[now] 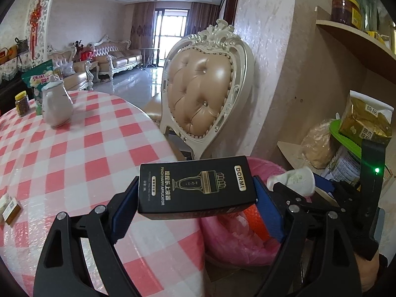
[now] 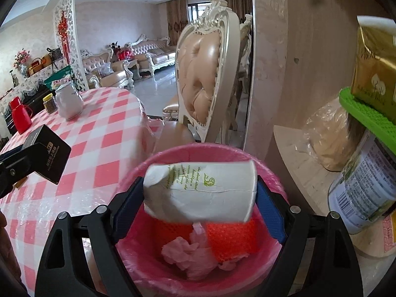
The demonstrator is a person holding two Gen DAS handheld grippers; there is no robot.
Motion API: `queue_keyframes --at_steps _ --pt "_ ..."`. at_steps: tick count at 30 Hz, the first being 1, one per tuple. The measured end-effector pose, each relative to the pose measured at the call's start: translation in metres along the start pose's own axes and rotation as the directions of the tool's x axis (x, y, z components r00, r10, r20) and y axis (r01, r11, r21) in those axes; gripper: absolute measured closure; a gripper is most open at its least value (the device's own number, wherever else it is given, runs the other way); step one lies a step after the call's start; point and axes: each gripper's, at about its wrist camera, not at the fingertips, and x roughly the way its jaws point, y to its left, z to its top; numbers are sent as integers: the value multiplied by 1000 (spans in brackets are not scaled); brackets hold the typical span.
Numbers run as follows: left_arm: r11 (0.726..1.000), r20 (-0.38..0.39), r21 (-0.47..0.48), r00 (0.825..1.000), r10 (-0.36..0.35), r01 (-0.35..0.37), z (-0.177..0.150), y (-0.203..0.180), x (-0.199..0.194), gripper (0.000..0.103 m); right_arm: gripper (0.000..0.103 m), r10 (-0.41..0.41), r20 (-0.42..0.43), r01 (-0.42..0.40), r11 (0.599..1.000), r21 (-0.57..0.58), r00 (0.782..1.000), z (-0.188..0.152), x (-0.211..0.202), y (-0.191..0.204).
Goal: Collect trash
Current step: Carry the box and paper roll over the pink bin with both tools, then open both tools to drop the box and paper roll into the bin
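- left gripper (image 1: 195, 198): tilted down, jaws wide, pads clamped on black box (image 1: 196, 185)
- right gripper (image 2: 199, 195): tilted down, jaws wide, clamped on crumpled paper cup (image 2: 200, 193)

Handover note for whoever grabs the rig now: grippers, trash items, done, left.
Left gripper: shut on the black rectangular cardboard box with gold print, held lengthwise over the table edge, beside the bin, not yet above its opening.
Right gripper: shut on the crushed white paper cup with green print, held sideways directly over the pink-lined round trash bin.
Done: both items picked up; bin already holds crumpled pink plastic and something orange.
Left: release the cup, then bring the box over the bin and release. Small cartons at the checkered tablecloth's near edge may be trash; cannot tell.
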Motion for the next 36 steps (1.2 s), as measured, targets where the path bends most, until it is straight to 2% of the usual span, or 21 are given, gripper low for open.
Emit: queue_keyframes --at_steps 14,22,27,36 --pt "998 -39 15 998 -53 54 8 -26 32 19 18 -32 -15 32 999 25 999 -13 -6 -27" --pt "989 -66 29 988 -140 142 18 -44 42 17 18 -31 -31 32 999 39 999 -24 -11 -37" --pt "987 -76 27 985 -156 158 21 -47 46 16 18 -32 -32 33 999 43 999 -26 -13 -40" --pt "991 -58 -2 990 -130 130 19 -31 36 16 18 -28 -27 29 999 38 999 -24 -14 -36"
